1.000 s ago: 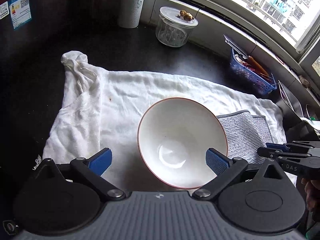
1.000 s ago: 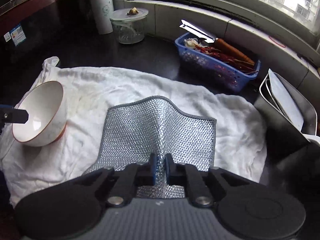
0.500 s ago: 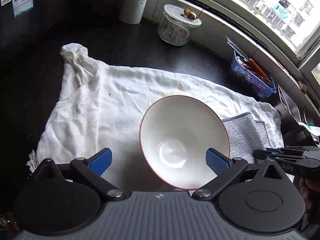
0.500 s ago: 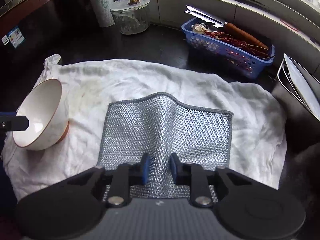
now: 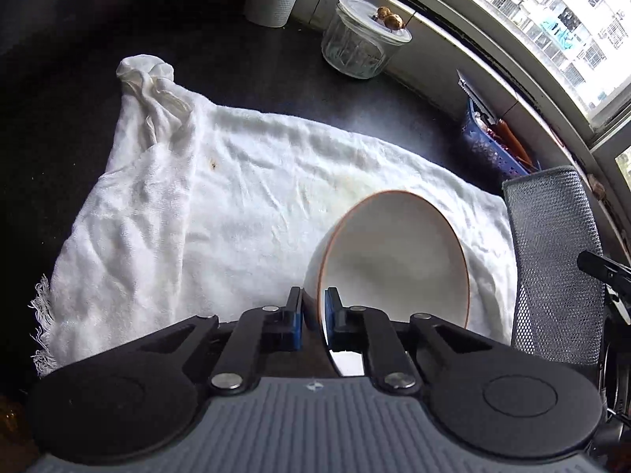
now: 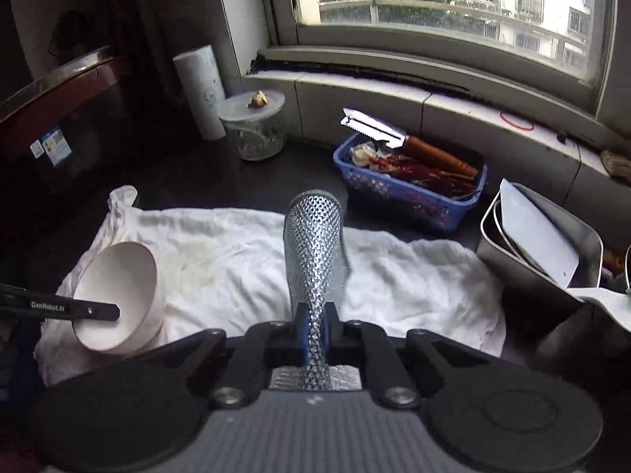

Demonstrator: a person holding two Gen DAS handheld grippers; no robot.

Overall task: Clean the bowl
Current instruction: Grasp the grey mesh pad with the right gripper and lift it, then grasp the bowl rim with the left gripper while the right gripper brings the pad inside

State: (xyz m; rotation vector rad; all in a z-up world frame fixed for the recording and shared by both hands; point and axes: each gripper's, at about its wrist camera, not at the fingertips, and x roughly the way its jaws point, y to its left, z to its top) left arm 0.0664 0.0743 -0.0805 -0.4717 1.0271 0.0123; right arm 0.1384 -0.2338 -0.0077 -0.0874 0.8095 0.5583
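Note:
A white bowl (image 5: pixel 394 260) with an orange rim is tilted on its side over the white towel (image 5: pixel 221 197). My left gripper (image 5: pixel 313 311) is shut on the bowl's near rim. The bowl also shows in the right wrist view (image 6: pixel 118 287), at the left, with a left finger (image 6: pixel 79 309) inside it. My right gripper (image 6: pixel 315 325) is shut on a silver mesh cleaning cloth (image 6: pixel 313 244), lifted off the towel and standing upright. The cloth also shows in the left wrist view (image 5: pixel 552 252), to the right of the bowl.
A glass jar (image 6: pixel 254 130) and a paper roll (image 6: pixel 201 90) stand at the back. A blue basket (image 6: pixel 406 185) with a peeler sits under the window sill. A metal tray (image 6: pixel 544 236) with a white board stands at the right. The counter is dark.
My left gripper closed on the bowl's rim and tipped the bowl up. My right gripper closed on the mesh cloth and lifted it off the towel.

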